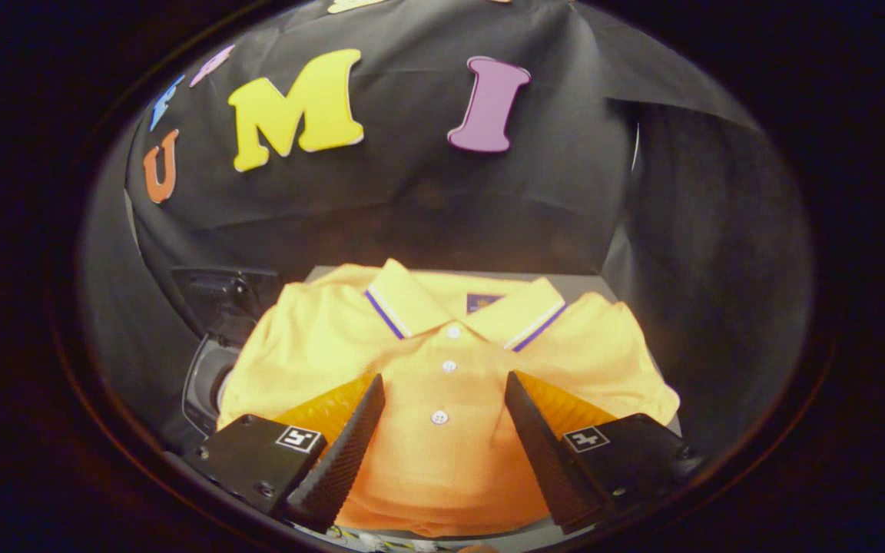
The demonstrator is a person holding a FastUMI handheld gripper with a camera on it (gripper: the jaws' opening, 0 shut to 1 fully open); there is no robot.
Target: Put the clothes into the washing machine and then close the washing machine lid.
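Gripper (444, 392) wide open, fingers straddling button placket of folded shirt (442, 361); collar far, hem near; washer (208, 369) at left.

One shirt (442, 399) with three buttons (449, 366), one washer (216, 349) at nine o'clock, one gripper (442, 392), spread wide

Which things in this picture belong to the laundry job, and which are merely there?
Belonging to the job:
- yellow polo shirt, folded, lying between the open jaws
- gripper
- washing machine, partly seen beside the shirt

Merely there:
- grey surface under the shirt
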